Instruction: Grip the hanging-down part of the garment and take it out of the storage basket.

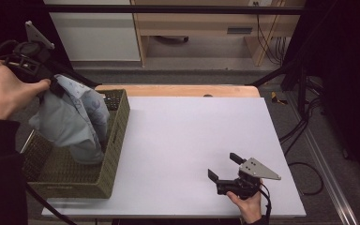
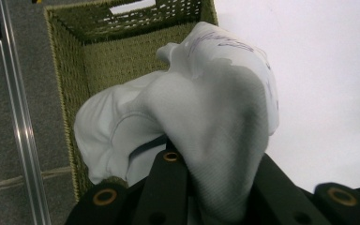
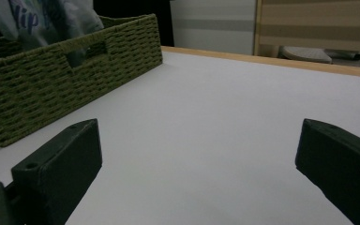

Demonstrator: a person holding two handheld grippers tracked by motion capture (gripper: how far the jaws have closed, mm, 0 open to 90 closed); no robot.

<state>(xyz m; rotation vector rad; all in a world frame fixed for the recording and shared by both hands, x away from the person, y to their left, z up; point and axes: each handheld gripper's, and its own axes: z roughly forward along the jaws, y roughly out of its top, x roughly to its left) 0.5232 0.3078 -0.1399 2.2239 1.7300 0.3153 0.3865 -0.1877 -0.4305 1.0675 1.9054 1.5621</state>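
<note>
Right gripper (image 1: 225, 167) rests low on the white tabletop (image 1: 192, 140) near the front edge, jaws spread wide, nothing between them. Plenty of bare surface ahead of it and to its left; the table's right edge and front edge are close by.

Left gripper (image 1: 51, 86), raised at the far left, is clamped on a pale grey-blue garment (image 1: 72, 122) with faint print. The cloth hangs from the jaws with its lower end down inside the olive woven basket (image 1: 117, 136), which sits at the table's left front corner.

Risks, as I judge them:
- Hanging fabric could snag on the basket's near wall or rim, dragging or tipping the basket, which already overhangs the table's left side.
- The bite looks to be on a bunched fold; a slip would drop the garment back in, or over the rim to the floor.
- Swinging cloth blocks the left gripper view.

Open room lies rightward across the table; beyond the wooden far edge is floor.
</note>
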